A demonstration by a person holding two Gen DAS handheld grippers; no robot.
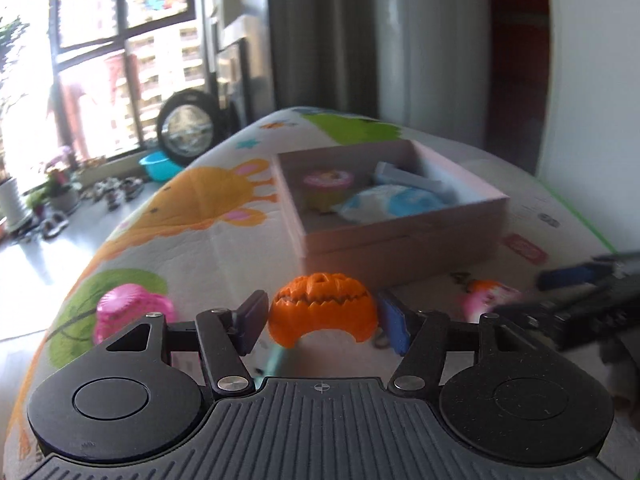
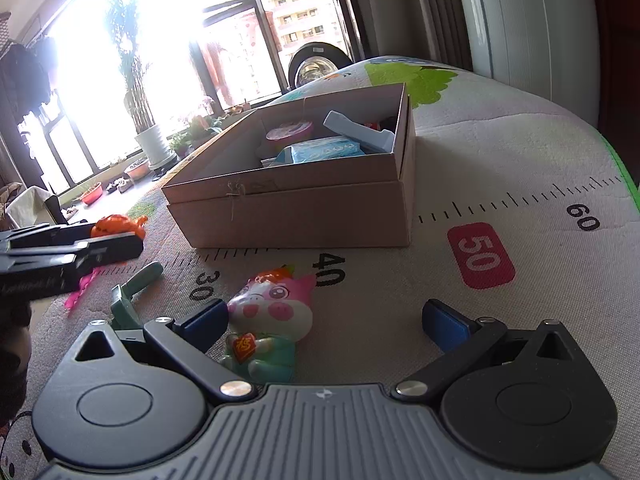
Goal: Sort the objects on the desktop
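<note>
Nearest in the left wrist view, the left gripper [image 1: 322, 322] has an orange plastic pumpkin [image 1: 323, 309] between its blue pads [image 1: 251, 326]. The pads stand close on each side, but the frame is too blurred to show whether they press on it. The pumpkin is ridged, with a jagged carved mouth.

Nearest in the right wrist view, the right gripper [image 2: 326, 322] has its jaws wide apart and holds nothing. A glossy, soft-looking pig doll [image 2: 272, 314] lies flat just beside its left pad, at about 10 o'clock. A green plastic clip [image 2: 132, 290] lies farther out at 9 o'clock.

Farther off, at 12 o'clock, an open cardboard box [image 2: 288, 208] sits on a printed padded mat [image 2: 500, 168]. It already holds a pink cup and a blue packet.

The step in hand appears to be gathering the pumpkin. Next, it likely needs a firm grip and a carry over the box wall.
</note>
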